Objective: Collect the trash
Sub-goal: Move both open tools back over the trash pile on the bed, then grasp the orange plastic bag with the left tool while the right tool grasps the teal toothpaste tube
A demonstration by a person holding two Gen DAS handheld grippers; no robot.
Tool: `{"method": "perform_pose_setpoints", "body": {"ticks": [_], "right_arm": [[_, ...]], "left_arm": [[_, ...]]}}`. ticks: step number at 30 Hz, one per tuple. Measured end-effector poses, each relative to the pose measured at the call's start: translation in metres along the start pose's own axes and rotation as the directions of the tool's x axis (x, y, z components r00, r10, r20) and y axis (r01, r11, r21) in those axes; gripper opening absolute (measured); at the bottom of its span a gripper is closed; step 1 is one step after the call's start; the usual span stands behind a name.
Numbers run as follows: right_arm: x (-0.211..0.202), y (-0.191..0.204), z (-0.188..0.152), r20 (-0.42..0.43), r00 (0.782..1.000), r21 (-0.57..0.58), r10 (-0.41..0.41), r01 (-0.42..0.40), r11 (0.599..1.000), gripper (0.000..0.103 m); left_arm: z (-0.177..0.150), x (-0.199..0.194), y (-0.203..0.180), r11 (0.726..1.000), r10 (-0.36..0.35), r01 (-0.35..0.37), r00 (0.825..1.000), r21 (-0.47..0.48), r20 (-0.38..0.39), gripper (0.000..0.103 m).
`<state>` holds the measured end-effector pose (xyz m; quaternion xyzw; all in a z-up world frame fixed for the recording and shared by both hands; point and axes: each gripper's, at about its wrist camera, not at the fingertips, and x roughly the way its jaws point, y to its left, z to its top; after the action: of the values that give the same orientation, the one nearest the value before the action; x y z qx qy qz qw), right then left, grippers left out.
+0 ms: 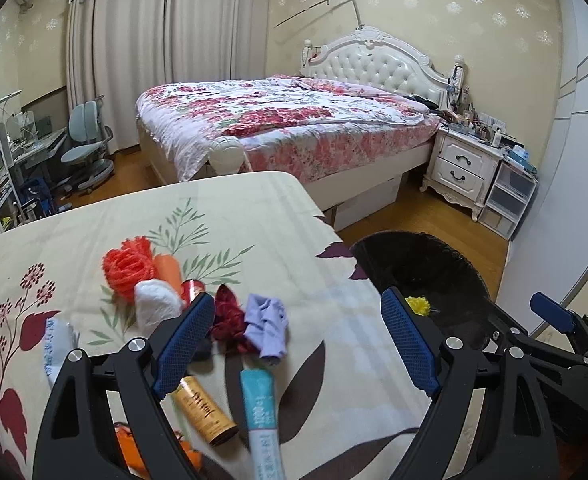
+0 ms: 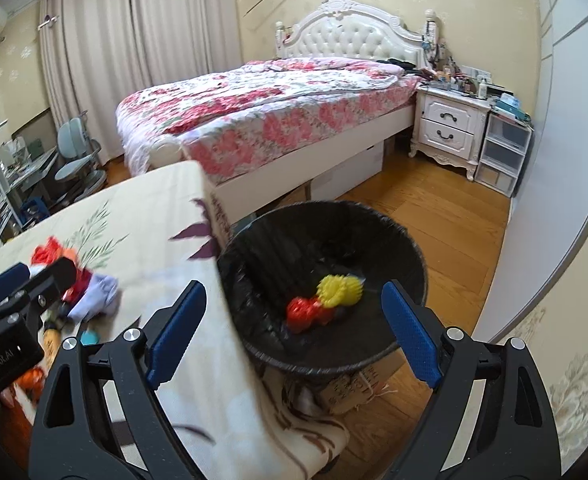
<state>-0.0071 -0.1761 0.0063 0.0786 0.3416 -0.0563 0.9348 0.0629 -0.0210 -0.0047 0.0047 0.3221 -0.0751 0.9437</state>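
Both jaw pairs stand wide apart, nothing held. Left gripper (image 1: 300, 340) hovers over the trash pile on the table (image 1: 253, 200); right gripper (image 2: 294, 332) hangs at the table's right edge, aimed into the black bin (image 2: 334, 208).

Trash left on the floral tablecloth, clustered toward the near-left part: lilac crumpled cloth (image 1: 267, 326) and dark red yarn wad (image 1: 227, 318) between the left fingers, teal tube (image 1: 259, 412) and gold tube (image 1: 205, 410) nearer the front edge, white wad (image 1: 155, 306), orange yarn ball (image 1: 127, 266) farther in.

Bin sits just off the right edge, lower than the tabletop, already holding a yellow spiky ball (image 2: 340, 290) and a red piece (image 2: 304, 312).

Judged step: a drop is done and the next pick is in hand. Next move calls for lowering the left gripper onto the lilac cloth or red yarn, closing, then carrying it right over the edge to the bin.
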Motion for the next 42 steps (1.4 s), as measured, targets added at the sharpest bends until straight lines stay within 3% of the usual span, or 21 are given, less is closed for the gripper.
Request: {"method": "perform_pose_setpoints", "body": {"ticks": [11, 19, 29, 30, 32, 35, 42], "right_arm": [[-0.026, 0.044, -0.047, -0.043, 0.997, -0.067, 0.067, -0.07, 0.995, 0.087], [-0.035, 0.057, -0.06, -0.049, 0.995, -0.087, 0.091, -0.095, 0.992, 0.087], [-0.032, 0.067, -0.063, -0.059, 0.992, -0.104, 0.107, -0.113, 0.988, 0.087], [-0.032, 0.068, -0.063, -0.06, 0.992, -0.106, 0.11, -0.116, 0.988, 0.087], [-0.03, 0.072, -0.063, -0.063, 0.992, -0.113, 0.113, -0.12, 0.986, 0.087], [-0.029, 0.077, -0.063, -0.067, 0.99, -0.122, 0.121, -0.129, 0.984, 0.087], [-0.029, 0.093, -0.063, -0.086, 0.985, -0.151, 0.15, -0.162, 0.975, 0.087]], "left_arm": [[-0.046, -0.04, 0.045, 0.996, 0.09, -0.09, 0.996, -0.021, -0.005, 0.085], [-0.077, -0.041, 0.067, 0.989, 0.144, -0.145, 0.988, -0.029, -0.049, 0.085], [-0.086, -0.024, 0.074, 0.993, 0.111, -0.115, 0.989, -0.035, -0.101, 0.084], [-0.086, -0.025, 0.075, 0.993, 0.109, -0.113, 0.989, -0.035, -0.099, 0.083], [-0.086, -0.023, 0.075, 0.995, 0.094, -0.098, 0.989, -0.032, -0.111, 0.068], [-0.085, -0.018, 0.075, 0.995, 0.089, -0.092, 0.987, -0.022, -0.132, 0.061], [-0.085, -0.025, 0.075, 0.996, 0.081, -0.083, 0.989, -0.017, -0.12, 0.059]]}}
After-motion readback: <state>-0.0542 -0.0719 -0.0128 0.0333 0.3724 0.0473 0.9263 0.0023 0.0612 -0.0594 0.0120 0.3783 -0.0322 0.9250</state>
